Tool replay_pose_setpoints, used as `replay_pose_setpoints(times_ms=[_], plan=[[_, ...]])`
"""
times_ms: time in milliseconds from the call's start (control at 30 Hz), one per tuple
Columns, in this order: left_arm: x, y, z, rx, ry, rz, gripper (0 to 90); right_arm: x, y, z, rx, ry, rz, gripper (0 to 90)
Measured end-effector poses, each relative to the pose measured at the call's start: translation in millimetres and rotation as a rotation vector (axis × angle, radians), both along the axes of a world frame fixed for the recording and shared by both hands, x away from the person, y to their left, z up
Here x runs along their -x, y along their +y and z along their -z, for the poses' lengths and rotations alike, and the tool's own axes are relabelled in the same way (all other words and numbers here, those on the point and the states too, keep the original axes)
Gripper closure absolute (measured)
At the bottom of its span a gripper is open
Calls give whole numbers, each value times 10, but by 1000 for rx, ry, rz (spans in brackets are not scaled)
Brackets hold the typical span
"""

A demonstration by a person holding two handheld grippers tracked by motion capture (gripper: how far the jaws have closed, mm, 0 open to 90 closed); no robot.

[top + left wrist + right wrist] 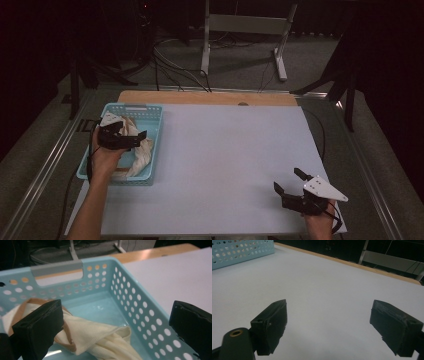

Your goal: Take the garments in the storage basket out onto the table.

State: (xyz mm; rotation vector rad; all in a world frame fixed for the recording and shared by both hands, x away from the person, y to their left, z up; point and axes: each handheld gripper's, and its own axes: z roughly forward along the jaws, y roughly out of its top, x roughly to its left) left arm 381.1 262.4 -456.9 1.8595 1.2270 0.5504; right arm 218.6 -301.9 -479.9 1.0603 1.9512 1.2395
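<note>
A light blue perforated basket (156, 116) stands at the table's left side, and a cream cloth with tan trim (141, 154) lies crumpled inside it. My left gripper (131, 135) hovers over the basket, open, with nothing between its jaws. Seen from the left gripper view, the cloth (100, 337) lies below and between the spread jaws, and the basket wall (135, 305) runs along the right. My right gripper (289, 181) rests near the table's front right corner, open and holding nothing, pointed across the bare white surface (324, 290).
The white table top (230, 160) has a wooden strip (200, 97) along its far edge. The basket's corner (242, 250) appears far left in the right gripper view. Beyond the table stand a metal frame (245, 30) and floor cables (175, 65).
</note>
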Motion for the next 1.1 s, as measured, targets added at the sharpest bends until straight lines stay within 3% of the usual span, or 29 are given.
replay_pose_setpoints(times_ms=[233,300,400,467,500,600,733,833,933,967,1000,1100], plan=[[-90,-16,108,-8,65,23,2,-1,-11,-3,0,-1,1,146],[-121,-1,142,3,101,36,2,0,-13,-4,-2,-1,2,146],[-173,10,195,-38,169,32,2,1,-13,-4,-1,-1,0,145],[-186,5,208,-48,184,31,2,0,-13,-4,-1,-1,-1,146],[-223,-14,239,-86,238,34,2,-1,-13,-3,-1,0,-2,146],[-265,-52,288,-124,306,45,2,0,-13,-5,-3,-1,-1,146],[-291,-111,324,-165,350,72,4,0,-17,-5,-3,0,0,147],[-307,-139,336,-185,380,75,58,-1,-16,-5,-2,0,-2,147],[-326,-146,371,-182,431,72,86,-3,-15,-4,-1,1,-4,148],[-326,-146,371,-182,431,72,89,-3,-15,-4,-1,1,-4,148],[-334,-151,403,-195,470,84,114,-2,-14,-5,-1,0,-4,148],[-337,-145,402,-188,488,86,219,-2,-14,-6,-3,0,-4,149]])
